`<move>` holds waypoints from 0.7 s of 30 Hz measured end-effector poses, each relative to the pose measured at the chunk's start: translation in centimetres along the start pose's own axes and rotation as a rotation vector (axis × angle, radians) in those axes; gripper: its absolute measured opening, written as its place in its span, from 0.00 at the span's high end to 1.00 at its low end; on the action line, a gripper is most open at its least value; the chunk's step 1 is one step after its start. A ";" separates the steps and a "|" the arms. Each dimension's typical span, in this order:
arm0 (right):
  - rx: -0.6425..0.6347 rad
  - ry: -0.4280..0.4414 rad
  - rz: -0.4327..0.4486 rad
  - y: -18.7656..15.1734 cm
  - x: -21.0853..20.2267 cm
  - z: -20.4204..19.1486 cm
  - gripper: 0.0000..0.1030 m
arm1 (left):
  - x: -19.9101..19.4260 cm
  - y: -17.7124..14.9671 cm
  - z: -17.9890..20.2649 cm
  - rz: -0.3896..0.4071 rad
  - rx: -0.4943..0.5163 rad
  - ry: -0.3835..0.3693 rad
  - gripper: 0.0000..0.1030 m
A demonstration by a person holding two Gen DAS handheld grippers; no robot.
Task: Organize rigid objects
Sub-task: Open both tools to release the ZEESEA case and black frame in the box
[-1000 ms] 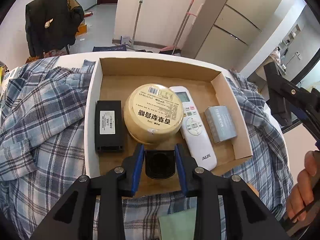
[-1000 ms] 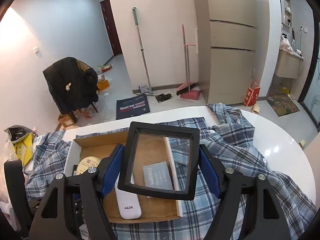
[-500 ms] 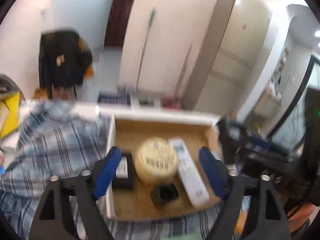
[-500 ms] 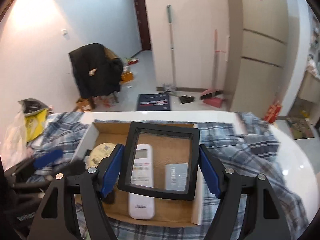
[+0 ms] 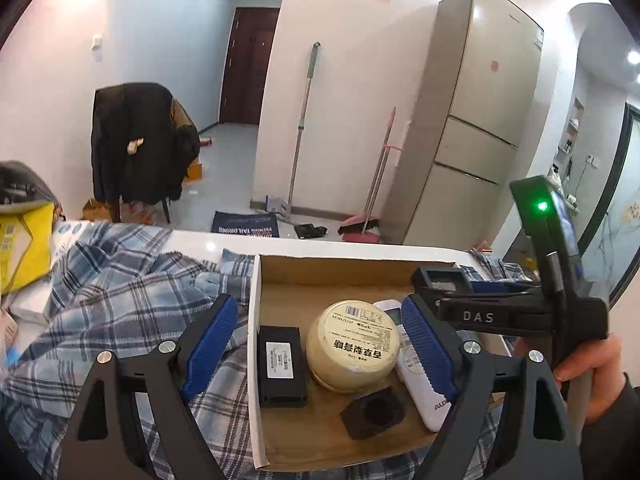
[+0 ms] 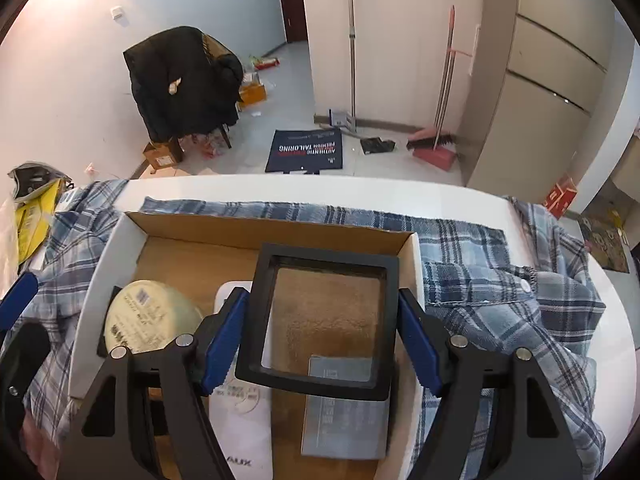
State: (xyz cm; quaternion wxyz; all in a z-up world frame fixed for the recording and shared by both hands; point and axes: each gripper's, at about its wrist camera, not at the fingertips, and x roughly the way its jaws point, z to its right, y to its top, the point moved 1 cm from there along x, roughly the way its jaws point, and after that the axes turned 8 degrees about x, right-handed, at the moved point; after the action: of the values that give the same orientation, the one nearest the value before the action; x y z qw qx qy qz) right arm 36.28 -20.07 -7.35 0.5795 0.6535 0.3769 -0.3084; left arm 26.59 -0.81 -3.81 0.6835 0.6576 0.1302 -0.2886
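Note:
An open cardboard box (image 5: 256, 320) on a plaid cloth holds a black rectangular case (image 5: 282, 364), a round cream tin (image 5: 354, 346), a white remote (image 5: 430, 414) and a small black square piece (image 5: 374, 412). My left gripper (image 5: 318, 300) is open, raised above the box's near side, with nothing between its pads. My right gripper (image 6: 322, 300) is shut on a black square frame with a clear pane (image 6: 320, 376). It hangs over the right part of the cardboard box (image 6: 132, 240), above a grey flat box (image 6: 344, 416) beside the remote (image 6: 240, 424). The tin (image 6: 152, 320) lies to the left.
The blue plaid cloth (image 6: 500, 300) covers a white round table (image 6: 400, 188). Yellow packaging (image 5: 24, 248) lies at the table's left end. A person's hand (image 5: 596, 376) holds the right gripper's handle. Beyond the table are a chair with a dark coat (image 6: 184, 80), brooms and a fridge.
My left gripper let go of the small black square piece, opened wide and lifted back from the box. My right gripper came down over the box's right side with the frame.

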 end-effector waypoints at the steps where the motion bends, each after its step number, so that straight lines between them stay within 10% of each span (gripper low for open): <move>1: 0.010 0.009 -0.022 -0.1 0.4 0.2 0.30 | -0.1 -0.1 0.0 -0.001 -0.001 -0.007 0.17; 15: -0.023 0.069 -0.191 -3.4 0.3 -0.1 0.32 | -0.2 0.2 0.2 -0.017 -0.015 -0.020 0.17; 21: -0.023 0.017 -0.088 -2.9 -0.8 -0.2 0.32 | -0.7 0.3 0.3 0.006 -0.015 -0.018 0.17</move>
State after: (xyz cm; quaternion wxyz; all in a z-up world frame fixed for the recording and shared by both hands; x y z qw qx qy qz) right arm 33.39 -19.82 -8.19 0.5696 0.6322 0.4138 -0.3236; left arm 26.13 -0.97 -3.10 0.6906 0.6501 0.1241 -0.2916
